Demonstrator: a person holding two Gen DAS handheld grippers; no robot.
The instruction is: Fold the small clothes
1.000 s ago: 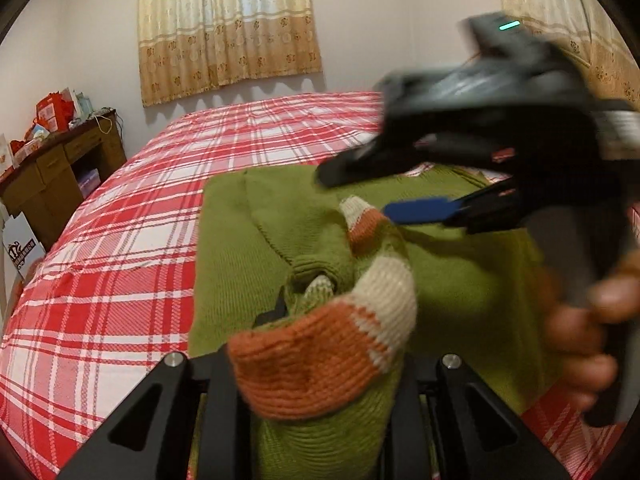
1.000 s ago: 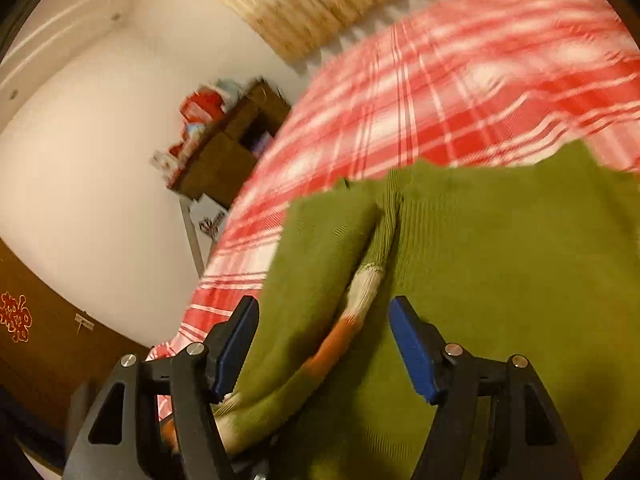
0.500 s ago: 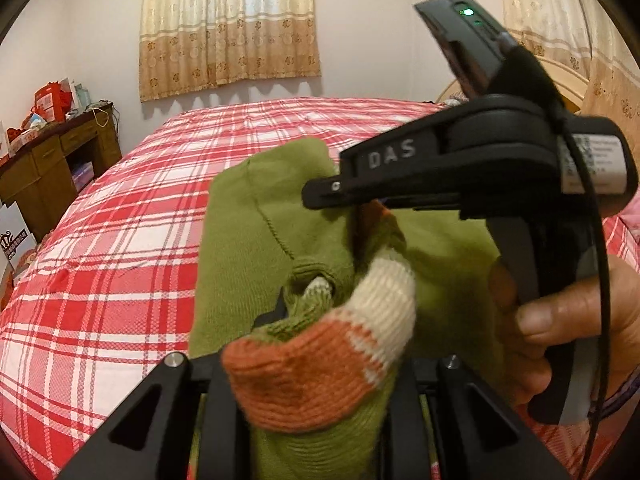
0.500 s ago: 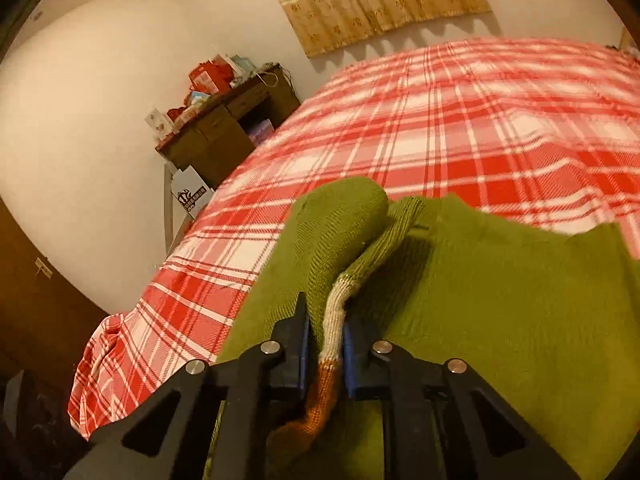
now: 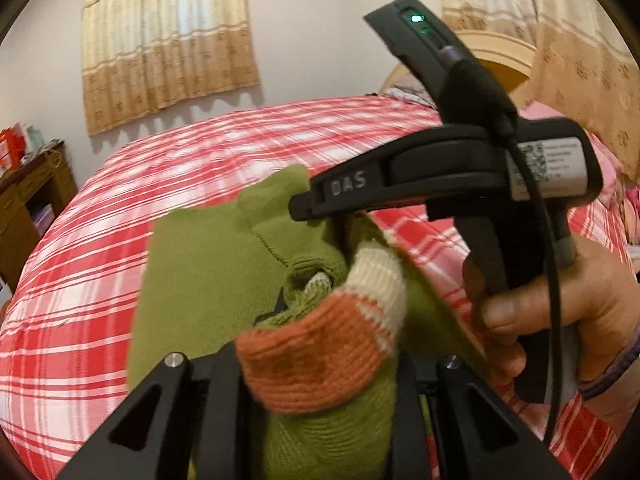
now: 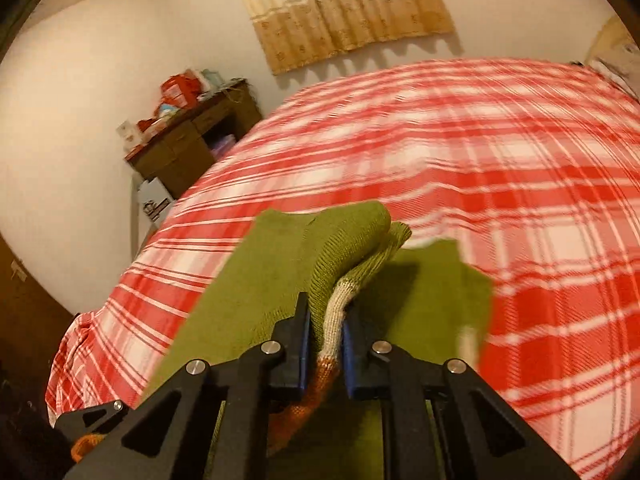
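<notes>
A small olive-green knit sweater (image 5: 208, 276) with orange and cream striped cuffs hangs lifted above the red plaid bed. My left gripper (image 5: 320, 364) is shut on its bunched sleeves, with the orange cuff (image 5: 308, 364) bulging over the fingers. My right gripper (image 6: 325, 344) is shut on the same sleeve bundle (image 6: 336, 300), its blue pads pressed on the cream band. In the left wrist view the right gripper's body (image 5: 440, 176) sits just above and beyond the left one, held by a hand (image 5: 552, 300). The sweater (image 6: 256, 280) drapes below both.
The red and white plaid bedspread (image 6: 480, 152) fills the space ahead. A wooden dresser (image 6: 188, 144) with clutter stands at the left wall. Curtains (image 5: 168, 40) hang on the far wall, and a headboard (image 5: 496, 64) is at the right.
My right gripper came in open around the sleeve bundle and shut on it. Both grippers then lifted the sweater higher off the bed, so more bedspread shows around it.
</notes>
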